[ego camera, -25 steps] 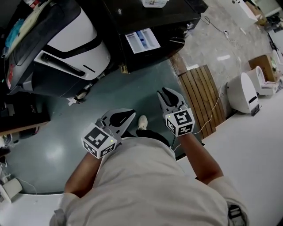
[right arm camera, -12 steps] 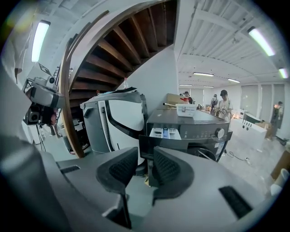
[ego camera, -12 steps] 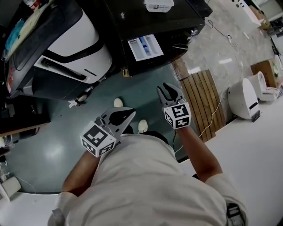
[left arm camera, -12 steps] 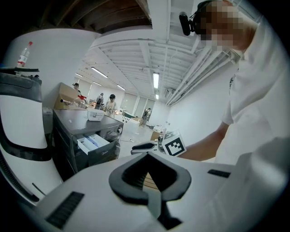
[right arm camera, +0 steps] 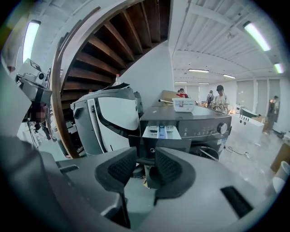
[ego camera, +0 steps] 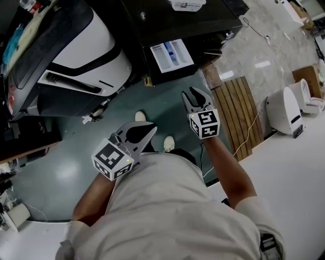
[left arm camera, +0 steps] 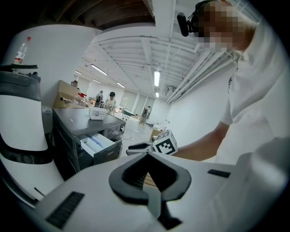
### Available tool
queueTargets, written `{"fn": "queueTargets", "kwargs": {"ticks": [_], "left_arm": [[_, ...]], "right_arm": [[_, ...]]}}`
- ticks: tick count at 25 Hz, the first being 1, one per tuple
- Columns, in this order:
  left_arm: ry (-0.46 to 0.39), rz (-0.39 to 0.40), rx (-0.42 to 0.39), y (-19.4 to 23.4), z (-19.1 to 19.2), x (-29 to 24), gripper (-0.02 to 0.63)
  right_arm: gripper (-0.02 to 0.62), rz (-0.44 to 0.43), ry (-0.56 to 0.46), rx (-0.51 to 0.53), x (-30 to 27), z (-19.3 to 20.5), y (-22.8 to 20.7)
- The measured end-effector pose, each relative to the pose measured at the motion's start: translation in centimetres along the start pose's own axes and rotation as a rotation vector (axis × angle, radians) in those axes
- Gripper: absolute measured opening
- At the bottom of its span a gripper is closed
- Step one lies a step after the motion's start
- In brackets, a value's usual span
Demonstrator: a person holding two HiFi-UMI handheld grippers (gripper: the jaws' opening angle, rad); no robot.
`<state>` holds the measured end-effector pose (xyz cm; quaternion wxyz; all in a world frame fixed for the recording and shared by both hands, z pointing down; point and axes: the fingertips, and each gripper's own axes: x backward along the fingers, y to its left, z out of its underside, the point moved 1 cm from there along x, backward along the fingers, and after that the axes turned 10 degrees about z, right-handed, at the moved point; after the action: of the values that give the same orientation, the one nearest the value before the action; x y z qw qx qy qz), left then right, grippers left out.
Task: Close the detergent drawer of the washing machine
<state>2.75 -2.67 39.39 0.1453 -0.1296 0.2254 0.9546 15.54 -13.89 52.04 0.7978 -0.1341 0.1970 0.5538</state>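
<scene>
The dark washing machine (ego camera: 188,25) stands ahead with its white detergent drawer (ego camera: 172,55) pulled out; blue compartments show inside. The right gripper view looks at the drawer (right arm camera: 165,132) straight on, still well short of it. My right gripper (ego camera: 190,95) points at the machine; its jaws are opening, with a clear gap and nothing between the pads (right arm camera: 168,168). My left gripper (ego camera: 151,130) hangs lower left, its tips meeting around an empty hollow (left arm camera: 148,154). The left gripper view shows the drawer (left arm camera: 97,144) and the right gripper (left arm camera: 136,147) beyond it.
A large white and black appliance (ego camera: 86,45) stands left of the washer. A wooden slatted board (ego camera: 236,111) and a small white device (ego camera: 282,109) lie on the floor at right. A white box (ego camera: 188,5) sits on top of the washer. Several people stand far back.
Both grippers have moved forward toward the washing machine, the drawer now nearer. The right gripper's jaws have spread wider. The left gripper's jaws look the same.
</scene>
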Motion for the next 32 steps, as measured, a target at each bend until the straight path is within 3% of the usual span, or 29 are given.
{"fn": "queueTargets", "kwargs": {"ticks": [32], "left_arm": [[0.035, -0.017, 0.041, 5.7, -0.5, 1.1, -0.005]], "right_arm": [[0.138, 0.070, 0.043, -0.032, -9.4, 0.1, -2.1]]}}
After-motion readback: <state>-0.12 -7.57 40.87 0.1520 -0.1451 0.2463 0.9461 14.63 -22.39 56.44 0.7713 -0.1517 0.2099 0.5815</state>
